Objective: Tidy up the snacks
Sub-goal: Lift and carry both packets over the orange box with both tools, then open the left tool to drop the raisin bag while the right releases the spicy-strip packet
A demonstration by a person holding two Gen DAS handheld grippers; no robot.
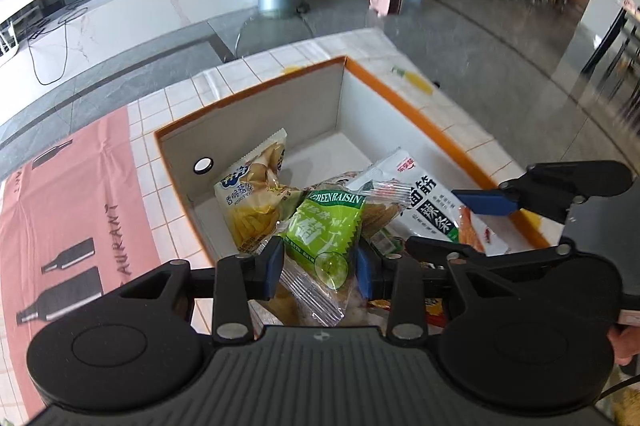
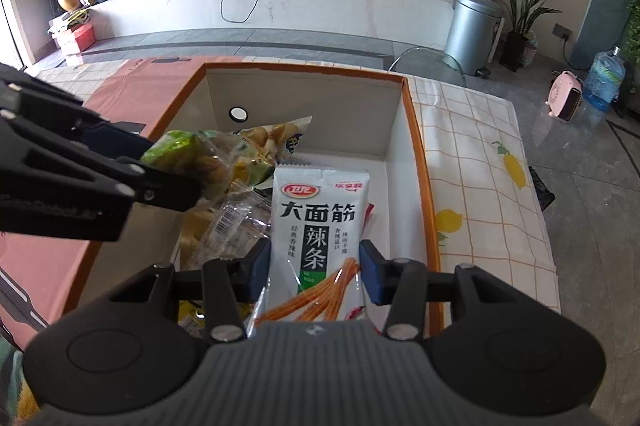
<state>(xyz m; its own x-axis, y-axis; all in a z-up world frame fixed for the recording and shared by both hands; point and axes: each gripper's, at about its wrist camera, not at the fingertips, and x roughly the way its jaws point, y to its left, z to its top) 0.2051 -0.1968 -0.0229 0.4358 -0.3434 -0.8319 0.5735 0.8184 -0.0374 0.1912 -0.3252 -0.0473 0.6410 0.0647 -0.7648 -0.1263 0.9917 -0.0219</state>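
The green packet reads "GREEN RAISIN"; the left tool pinches it at both sides, its long axis pointing away from the camera, over the box. The white packet, printed "大面筋 辣条", stands lengthwise between the right tool's pads, which touch its edges. A yellow chip bag and other snacks lie in the orange-rimmed box on the tiled bench.
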